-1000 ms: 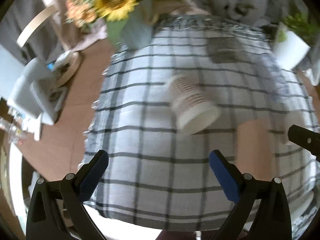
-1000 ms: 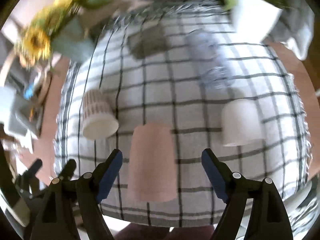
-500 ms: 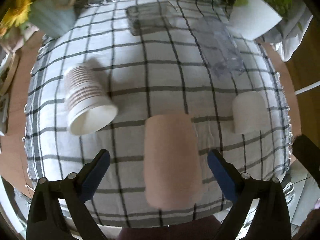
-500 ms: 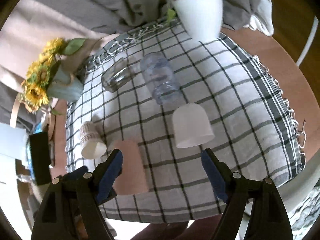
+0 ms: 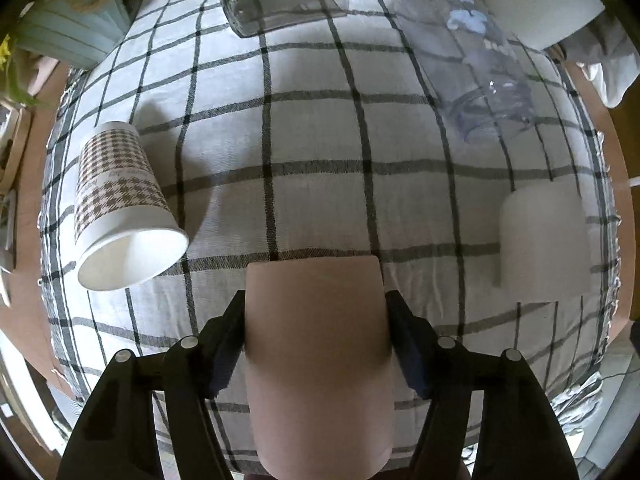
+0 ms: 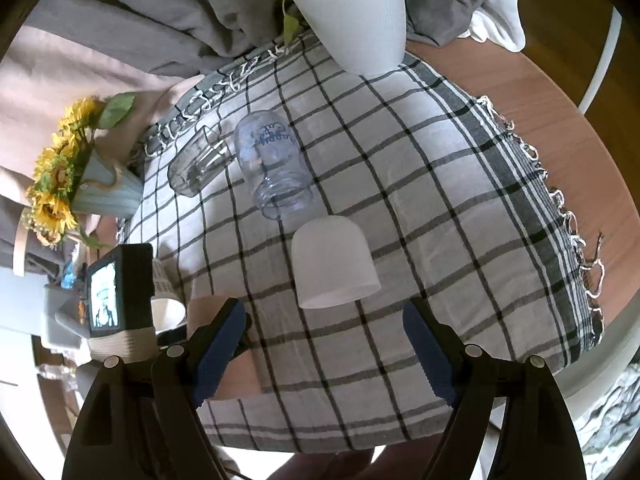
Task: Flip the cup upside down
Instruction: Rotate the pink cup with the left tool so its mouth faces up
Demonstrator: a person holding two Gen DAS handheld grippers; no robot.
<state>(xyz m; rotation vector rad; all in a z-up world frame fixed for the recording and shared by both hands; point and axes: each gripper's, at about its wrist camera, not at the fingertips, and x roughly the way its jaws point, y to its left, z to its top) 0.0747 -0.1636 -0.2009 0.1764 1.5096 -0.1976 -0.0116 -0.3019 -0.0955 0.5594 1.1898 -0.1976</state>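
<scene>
So the matte pink cylindrical cup (image 5: 316, 344) sits at the bottom centre of the left wrist view, and the left hand-held gripper (image 5: 316, 344) has its blue pads (image 5: 226, 354) pressed on both sides of it, so it's clamped. Gripping the sides like that makes sense to me, since a wrist roll would turn the cup over. I can't tell if the closed flat end facing away is the base, or whether the cup is touching the cloth.

The right hand-held gripper (image 6: 326, 346) is spread wide with nothing between its pads, parked at the lower part of its frame, probably just staying clear.

Around it on the grey-and-white checked cloth (image 5: 320, 140): a houndstooth paper cup (image 5: 120, 208) on its side at left, a frosted white dome cup (image 6: 332, 260) mouth-down, a clear bluish plastic jar (image 6: 276, 168) and a clear glass tumbler (image 6: 198, 162) both lying down.

The cloth covers a round wooden tabletop (image 6: 560, 100), with a white plant pot (image 6: 356, 20) at the top and sunflowers in a pale blue vase (image 6: 104, 188) at left.
</scene>
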